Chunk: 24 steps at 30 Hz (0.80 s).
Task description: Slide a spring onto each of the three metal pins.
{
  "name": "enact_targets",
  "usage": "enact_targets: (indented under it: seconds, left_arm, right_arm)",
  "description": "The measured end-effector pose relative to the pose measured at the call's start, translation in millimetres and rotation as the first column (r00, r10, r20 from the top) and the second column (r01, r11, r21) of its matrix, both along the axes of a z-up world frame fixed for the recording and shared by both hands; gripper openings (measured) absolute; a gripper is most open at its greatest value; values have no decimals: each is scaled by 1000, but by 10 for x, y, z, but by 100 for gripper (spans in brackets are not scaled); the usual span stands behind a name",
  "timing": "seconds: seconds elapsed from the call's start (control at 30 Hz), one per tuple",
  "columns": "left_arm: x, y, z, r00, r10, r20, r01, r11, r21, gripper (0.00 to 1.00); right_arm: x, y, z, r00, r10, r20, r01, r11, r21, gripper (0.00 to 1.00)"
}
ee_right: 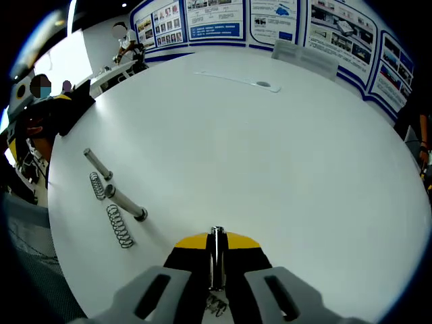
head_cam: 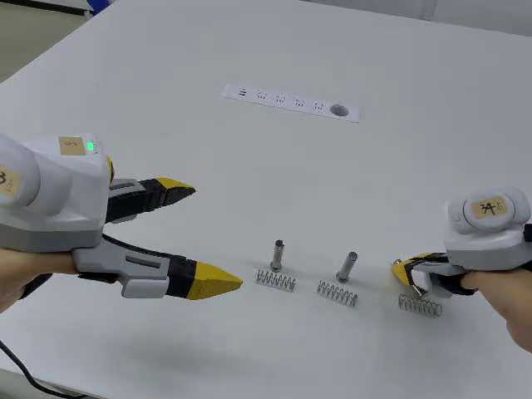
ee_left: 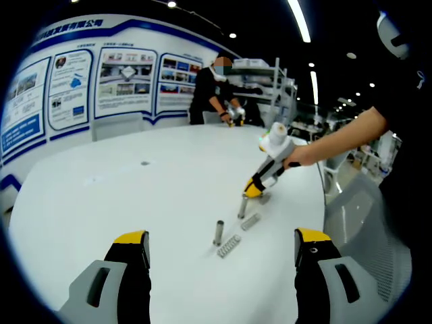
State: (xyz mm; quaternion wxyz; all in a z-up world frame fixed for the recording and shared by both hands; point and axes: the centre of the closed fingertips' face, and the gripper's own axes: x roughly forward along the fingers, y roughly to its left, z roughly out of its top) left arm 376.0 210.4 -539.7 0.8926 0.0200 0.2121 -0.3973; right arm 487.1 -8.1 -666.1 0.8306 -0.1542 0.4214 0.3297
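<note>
Since every spring lies loose on the table (head_cam: 249, 166), the step in hand looks like getting the first coil over a pin.

From the head view, the left gripper (head_cam: 202, 235) hovers with its jaws wide apart and nothing between them. The right gripper (head_cam: 407, 274) is down at the tabletop, just beside the third spring (head_cam: 420, 306). The first pin (head_cam: 278, 253) and second pin (head_cam: 347, 266) stand upright, with the first spring (head_cam: 276, 281) and second spring (head_cam: 337, 293) lying just in front of them.

In the left gripper view, the parted tips of the left gripper (ee_left: 221, 237) frame the first pin (ee_left: 219, 233) and first spring (ee_left: 229, 246). The second pin (ee_left: 242, 206) and the right gripper (ee_left: 255, 187) lie beyond. A light pinch across the coil's middle would probably serve best, since it leaves one end open and the wire uncrushed.

In the right gripper view, the right gripper (ee_right: 216, 243) is clamped on the third pin (ee_right: 216, 260), which stands between the yellow tips with its head barely clear of them. That hold looks too high — a lower grip would leave more of the pin free. The spring should come down in line with the pin, not at a slant, or it is likely to catch on the head.
</note>
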Motion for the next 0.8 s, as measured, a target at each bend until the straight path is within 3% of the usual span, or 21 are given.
enact_targets:
  seconds: [0.3, 0.8]
  left_arm:
    - [14, 6, 38, 1000, 3, 10, -3, 1000, 6, 90]
    - [-5, -118, 120, 999, -27, 30, 27, 1000, 5, 90]
  right_arm:
    - [-28, -13, 88, 999, -8, 38, 6, 999, 33, 7]
    - [-53, -61, 286, 993, -3, 120, -6, 997, 74, 8]
